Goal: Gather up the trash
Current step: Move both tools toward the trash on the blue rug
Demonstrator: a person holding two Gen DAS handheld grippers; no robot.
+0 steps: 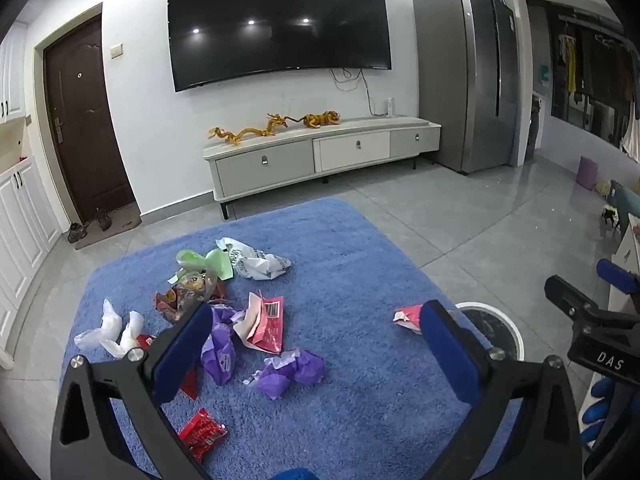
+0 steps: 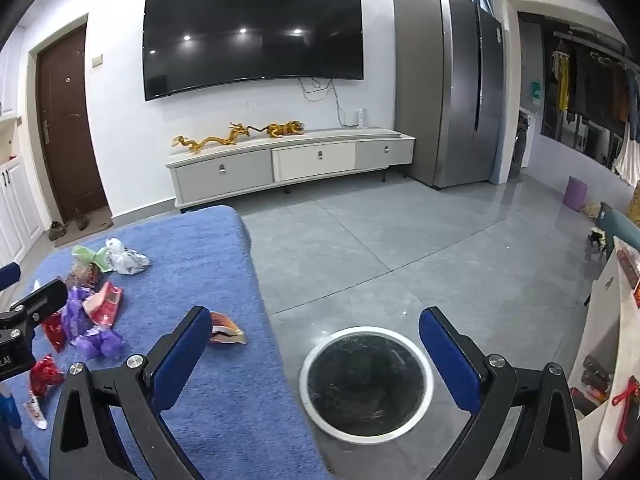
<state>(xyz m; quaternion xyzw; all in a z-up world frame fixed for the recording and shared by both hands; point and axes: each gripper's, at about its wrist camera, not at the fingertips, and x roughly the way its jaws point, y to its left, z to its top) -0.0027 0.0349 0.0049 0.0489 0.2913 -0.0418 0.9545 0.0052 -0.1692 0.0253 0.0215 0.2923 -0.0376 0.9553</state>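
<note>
A fuzzy blue rug [image 1: 360,280] is lying across grey floor tiles [image 2: 400,240] below a wall-mounted TV [image 1: 276,24]. My left gripper [image 1: 316,356] and right gripper [image 2: 316,356] are both gaping fully wide, gripping nothing. Crumpled purple wrappers [image 1: 288,372], a pink packet [image 1: 266,324] and other trash are lying scattered on the rug, while the round white-rimmed bin [image 2: 366,382] with its black liner is sitting on the tiles just beside the rug.

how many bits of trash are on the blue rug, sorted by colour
As far as the overlapping pile shows:
purple crumpled wrappers: 2
white plastic bag and white tissue: 2
green bag: 1
red packets: 2
brown snack bag: 1
pink wrappers: 2
Total: 10
</note>
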